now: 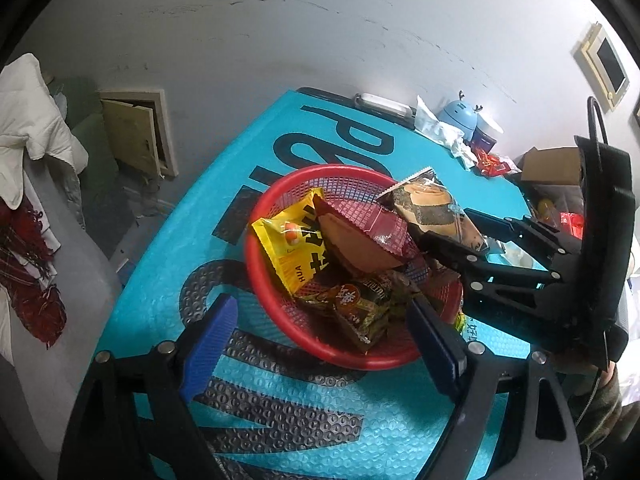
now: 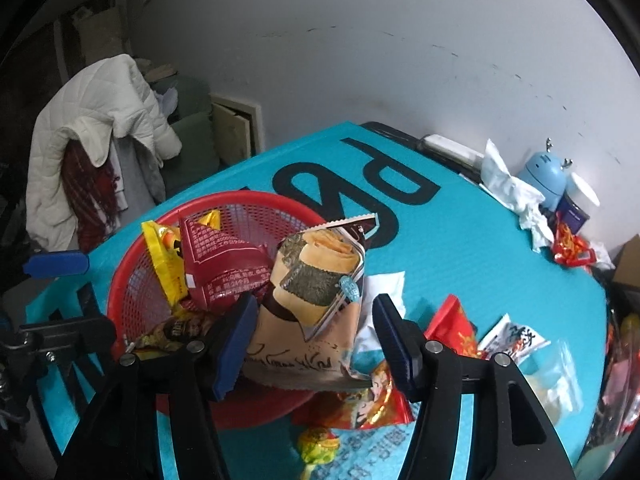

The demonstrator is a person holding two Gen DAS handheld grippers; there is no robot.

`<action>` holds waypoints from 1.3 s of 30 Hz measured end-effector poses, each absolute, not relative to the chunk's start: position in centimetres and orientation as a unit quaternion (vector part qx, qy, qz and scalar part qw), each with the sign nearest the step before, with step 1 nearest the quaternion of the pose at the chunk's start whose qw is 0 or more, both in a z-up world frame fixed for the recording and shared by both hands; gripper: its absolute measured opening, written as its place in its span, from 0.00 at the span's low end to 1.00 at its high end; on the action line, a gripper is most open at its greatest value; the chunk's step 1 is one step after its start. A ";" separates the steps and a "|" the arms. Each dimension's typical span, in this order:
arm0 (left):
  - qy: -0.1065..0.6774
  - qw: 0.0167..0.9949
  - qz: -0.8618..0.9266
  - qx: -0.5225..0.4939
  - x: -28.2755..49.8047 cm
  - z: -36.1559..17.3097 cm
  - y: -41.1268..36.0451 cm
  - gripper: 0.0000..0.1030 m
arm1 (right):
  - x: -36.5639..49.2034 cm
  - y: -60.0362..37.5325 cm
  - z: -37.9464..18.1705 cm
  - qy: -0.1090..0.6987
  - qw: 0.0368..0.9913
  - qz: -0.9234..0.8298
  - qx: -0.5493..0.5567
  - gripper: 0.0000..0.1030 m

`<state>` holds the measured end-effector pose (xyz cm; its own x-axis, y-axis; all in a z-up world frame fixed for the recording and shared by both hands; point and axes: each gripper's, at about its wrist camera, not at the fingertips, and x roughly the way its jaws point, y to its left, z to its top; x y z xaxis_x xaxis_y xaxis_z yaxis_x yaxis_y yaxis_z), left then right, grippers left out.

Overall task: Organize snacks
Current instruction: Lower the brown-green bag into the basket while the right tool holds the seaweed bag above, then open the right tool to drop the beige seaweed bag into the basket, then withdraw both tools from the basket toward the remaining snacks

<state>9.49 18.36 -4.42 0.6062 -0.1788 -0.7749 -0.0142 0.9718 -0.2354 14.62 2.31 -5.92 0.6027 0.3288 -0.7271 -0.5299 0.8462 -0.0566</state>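
Note:
A red mesh basket (image 1: pixel 280 196) (image 2: pixel 132 280) sits on the teal mat and holds a yellow packet (image 1: pixel 290 246), a dark red packet (image 1: pixel 360 236) (image 2: pixel 218 264) and small dark packets (image 1: pixel 360 308). My right gripper (image 2: pixel 314 346) is open around a brown seaweed-roll snack packet (image 2: pixel 316 280) (image 1: pixel 436 210), which leans over the basket's right rim. My left gripper (image 1: pixel 320 348) is open and empty, its blue pads at the basket's near rim. The right gripper also shows in the left wrist view (image 1: pixel 460 236).
Loose snacks lie on the teal mat (image 2: pixel 460 240) right of the basket: red packets (image 2: pixel 452 328), a clear bag (image 2: pixel 548 380), a lollipop (image 2: pixel 320 446). Tissues (image 2: pixel 516 192), a blue gadget (image 2: pixel 546 178) and a cardboard box (image 1: pixel 548 168) stand at the back right. A white jacket (image 2: pixel 92 140) hangs left.

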 end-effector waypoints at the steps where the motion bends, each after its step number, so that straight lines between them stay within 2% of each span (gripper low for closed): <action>1: 0.440 0.890 -0.046 -0.109 9.6 -4.4 18.3 0.84 | 14.5 2.2 -5.8 0.373 0.886 0.243 -0.132 0.58; 6: 0.433 0.894 -0.049 -0.105 9.3 -3.9 18.0 0.84 | 14.2 1.5 -5.1 0.368 0.889 0.242 -0.121 0.56; 11: 0.422 0.900 -0.046 -0.098 8.9 -3.1 17.6 0.84 | 14.0 1.3 -4.7 0.366 0.890 0.245 -0.117 0.44; 35: 0.330 0.940 -0.061 -0.055 3.4 3.6 13.8 0.84 | 5.9 -3.0 2.5 0.285 0.925 0.233 -0.096 0.45; 39: 0.311 0.947 -0.072 -0.049 2.0 4.9 12.8 0.84 | 4.1 -4.0 3.6 0.268 0.932 0.227 -0.091 0.52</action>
